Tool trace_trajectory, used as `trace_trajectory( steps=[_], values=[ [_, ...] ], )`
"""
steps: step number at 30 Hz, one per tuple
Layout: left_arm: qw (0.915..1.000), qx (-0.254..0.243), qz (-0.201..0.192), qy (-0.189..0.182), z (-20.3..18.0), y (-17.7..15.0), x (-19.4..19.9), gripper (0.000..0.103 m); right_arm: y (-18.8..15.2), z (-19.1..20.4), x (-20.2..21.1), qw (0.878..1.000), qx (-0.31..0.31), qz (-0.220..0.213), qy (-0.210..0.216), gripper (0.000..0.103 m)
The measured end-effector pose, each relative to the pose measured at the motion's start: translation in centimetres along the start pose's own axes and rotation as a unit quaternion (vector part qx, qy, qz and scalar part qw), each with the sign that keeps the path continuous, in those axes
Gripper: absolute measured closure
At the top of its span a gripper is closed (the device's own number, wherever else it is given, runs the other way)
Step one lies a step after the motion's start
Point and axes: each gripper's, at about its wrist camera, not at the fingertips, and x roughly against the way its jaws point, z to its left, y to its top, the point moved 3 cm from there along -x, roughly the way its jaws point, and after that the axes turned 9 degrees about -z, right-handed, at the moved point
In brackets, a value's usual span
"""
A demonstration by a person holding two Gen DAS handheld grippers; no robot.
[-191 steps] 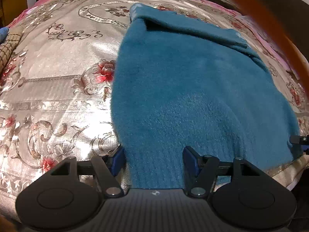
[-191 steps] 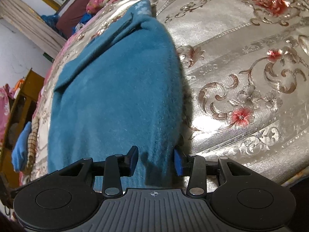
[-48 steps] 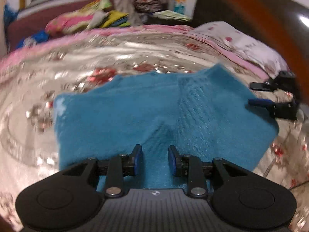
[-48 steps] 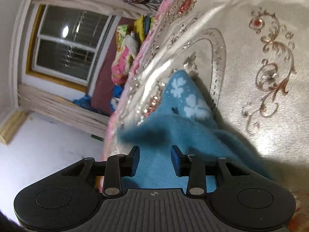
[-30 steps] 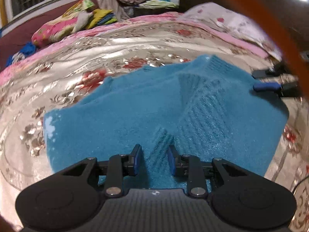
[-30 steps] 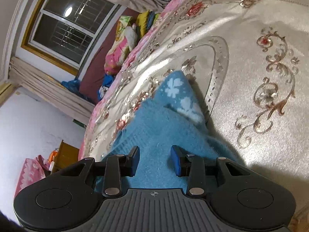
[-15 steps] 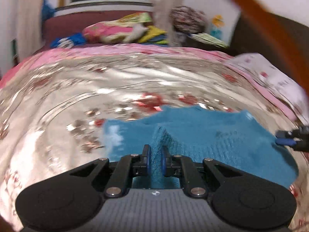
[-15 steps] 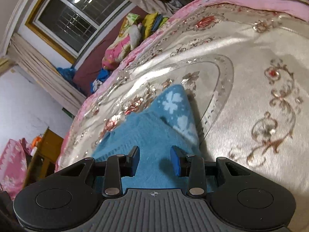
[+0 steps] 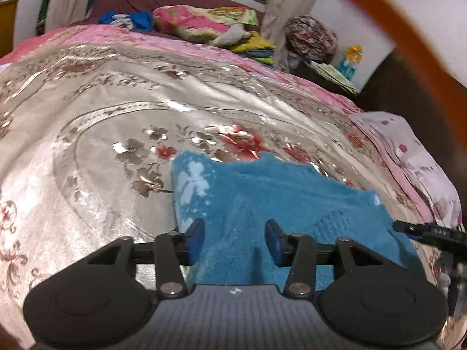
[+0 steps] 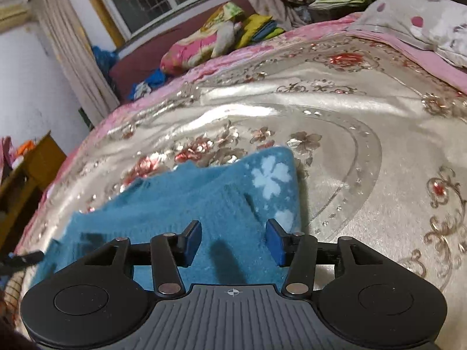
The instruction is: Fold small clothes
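A teal fuzzy garment [image 9: 286, 192] with white flower marks lies folded on the silver floral bedspread [image 9: 116, 93]. My left gripper [image 9: 235, 242] hovers over its near left part. Its jaws are opening, and the cloth lies under the gap with neither pad pressing on it. The right wrist view shows the same garment [image 10: 198, 201], its flowered corner pointing away. My right gripper [image 10: 233, 242] hangs over the near right part, jaws also opening and holding nothing. Each gripper's black finger shows at the edge of the other's view.
Bright folded blankets and clothes [image 10: 210, 40] are piled on a dark red bench beyond the bed, under a window. A spotted pillow [image 10: 423, 20] lies at the far right, and a wooden cabinet [image 10: 32, 163] stands at the left. An orange cable [image 9: 408, 43] arcs across the left wrist view.
The left jaws, shut on a pinch of the teal cloth half a second ago, now stand apart with the cloth let go. The right jaws have widened. Both wrists rolled level.
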Motion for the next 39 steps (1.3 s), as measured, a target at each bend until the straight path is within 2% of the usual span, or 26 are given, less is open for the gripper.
trace_trajectory(
  steps=[1,4,6,11,21,23,25,27,30,31,36,39],
  values=[
    [0.9999,-0.013,0.001,0.001,-0.3,0.0,-0.2,0.045,-0.1,0.1,-0.1,1.0,0.006,0.003,0.0,0.05],
    [0.9964,-0.081,0.003,0.023,-2.0,-0.5,-1.0,0.044,-0.1,0.4,-0.5,1.0,0.017,0.007,0.003,0.05],
    [0.9934,-0.112,0.007,0.023,-2.9,-0.8,-1.4,0.045,-0.1,0.5,-0.4,1.0,0.021,0.006,0.005,0.05],
    [0.9854,-0.165,0.029,0.029,-4.1,-1.6,-2.3,0.045,0.0,0.5,-0.2,0.999,0.034,0.01,0.013,0.05],
    [0.9852,-0.161,0.053,0.024,-4.0,-1.5,-3.2,0.043,0.5,1.2,-2.3,0.998,0.052,0.032,0.023,0.05],
    [0.9853,-0.161,0.051,0.024,-3.9,-1.5,-3.2,0.046,0.2,1.7,-2.3,0.997,0.065,0.038,0.029,0.057],
    [0.9868,-0.152,0.05,0.024,-3.6,-1.3,-3.0,0.051,0.0,1.7,-2.1,0.996,0.079,0.04,0.019,0.071],
    [0.9902,-0.13,0.049,0.019,-3.1,-1.0,-2.8,0.053,0.2,1.4,-1.7,0.997,0.065,0.041,0.023,0.081],
    [0.9912,-0.123,0.044,0.018,-2.8,-0.7,-2.4,0.064,0.5,1.3,-1.1,0.997,0.052,0.037,0.035,0.087],
    [0.9905,-0.129,0.044,0.02,-2.9,-0.8,-2.5,0.07,0.5,1.5,-1.1,0.997,0.054,0.038,0.036,0.087],
    [0.9896,-0.128,0.064,-0.018,-3.2,-1.0,-2.6,0.071,0.5,1.4,-2.0,0.996,0.044,0.056,0.047,0.083],
    [0.9854,-0.152,0.075,-0.018,-3.8,-1.4,-3.3,0.062,0.7,1.0,-2.7,0.995,0.04,0.067,0.056,0.082]
  ],
)
